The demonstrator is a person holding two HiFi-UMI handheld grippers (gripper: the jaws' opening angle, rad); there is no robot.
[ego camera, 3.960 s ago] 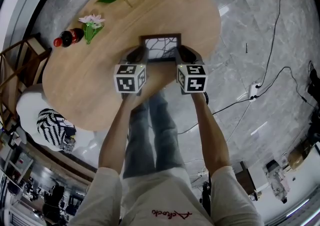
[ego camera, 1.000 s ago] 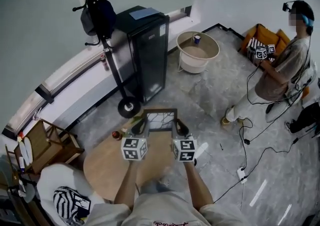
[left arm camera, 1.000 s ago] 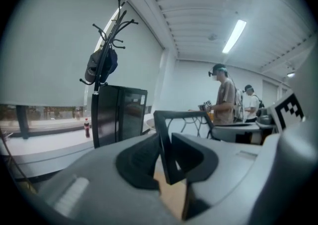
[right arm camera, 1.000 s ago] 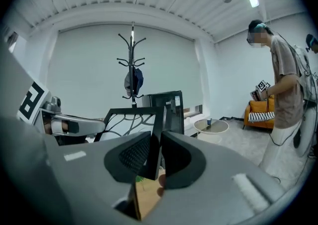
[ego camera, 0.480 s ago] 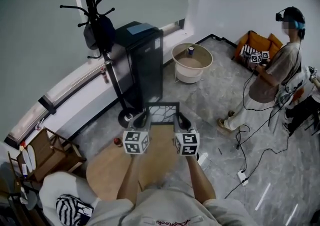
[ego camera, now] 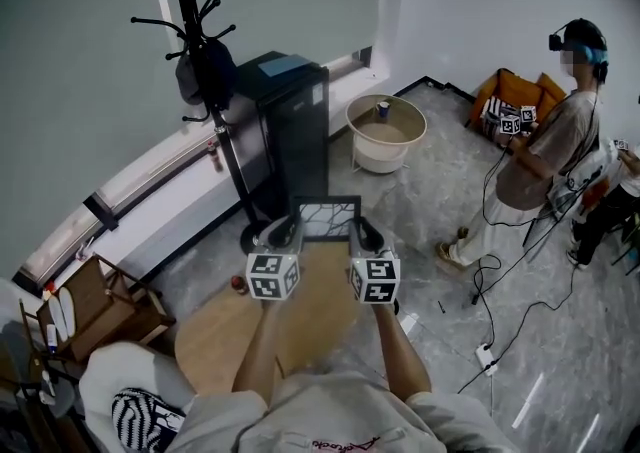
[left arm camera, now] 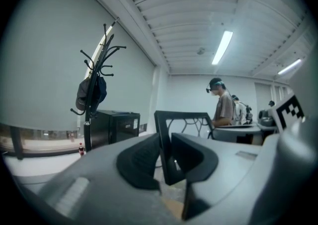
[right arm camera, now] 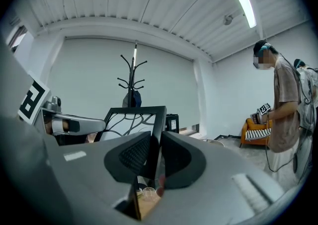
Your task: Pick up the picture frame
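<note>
We hold the dark rectangular picture frame [ego camera: 325,218] upright between the left gripper [ego camera: 284,234] and right gripper [ego camera: 366,234] — both pairs of fingers [right arm camera: 130,155] clenched on its side edges, the round wooden tabletop [ego camera: 215,336] well below them. The pick-up looks done.

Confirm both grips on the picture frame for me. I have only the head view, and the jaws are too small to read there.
Observer: In the left gripper view, the left gripper has its jaws pressed on the left side bar of the picture frame.
Operator: Now check the other side.
Observer: The right gripper view shows the right gripper clamped on the frame's right side bar.
Operator: Report its tilt.
Observer: From that view the frame stands upright, with its top bar roughly level.
</note>
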